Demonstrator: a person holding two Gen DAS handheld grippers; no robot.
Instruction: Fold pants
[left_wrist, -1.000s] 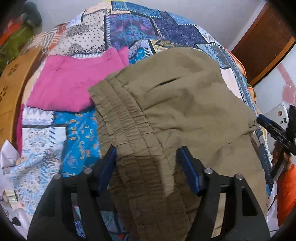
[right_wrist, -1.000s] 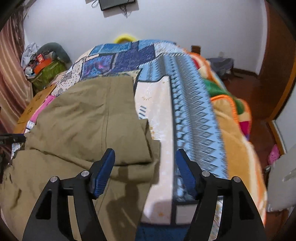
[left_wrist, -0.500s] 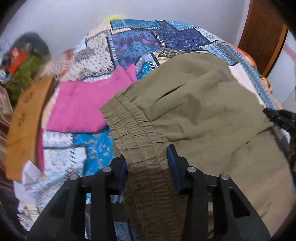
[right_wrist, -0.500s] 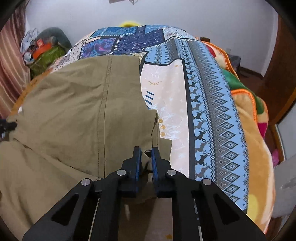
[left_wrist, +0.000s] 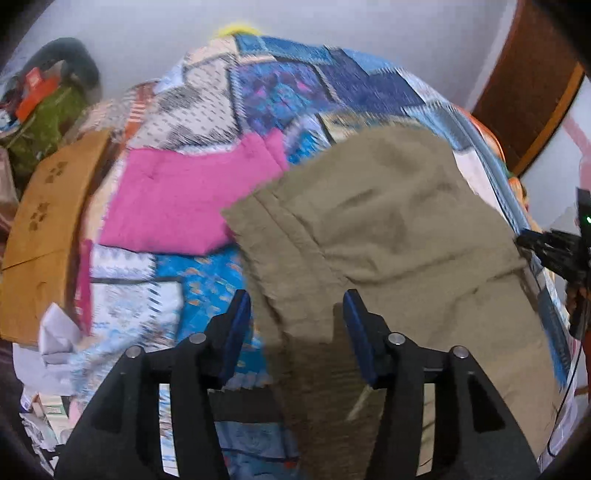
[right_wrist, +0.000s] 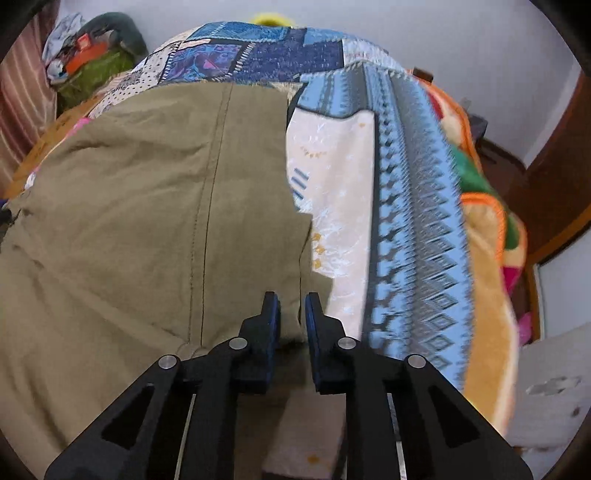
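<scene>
Olive-green pants (left_wrist: 388, 229) lie on the patchwork bed cover, part folded, with the elastic waistband toward the left. My left gripper (left_wrist: 295, 314) straddles the waistband edge with a wide gap between its blue pads, and it is open. In the right wrist view the same pants (right_wrist: 147, 203) fill the left half. My right gripper (right_wrist: 291, 314) is shut on the lower right corner of the pants' cloth, which bunches between the pads. The right gripper's black tips (left_wrist: 550, 247) show at the left wrist view's right edge.
A folded pink garment (left_wrist: 177, 195) lies on the bed beside the waistband. A wooden headboard (left_wrist: 48, 221) and a green bag (left_wrist: 44, 125) stand at the left. Papers (left_wrist: 55, 343) lie at the lower left. An orange blanket (right_wrist: 487, 258) hangs over the bed's right side.
My left gripper closed on the waistband half a second ago and has now opened again. My right gripper closed on the pants' corner and stays shut, pushed forward over the bed.
</scene>
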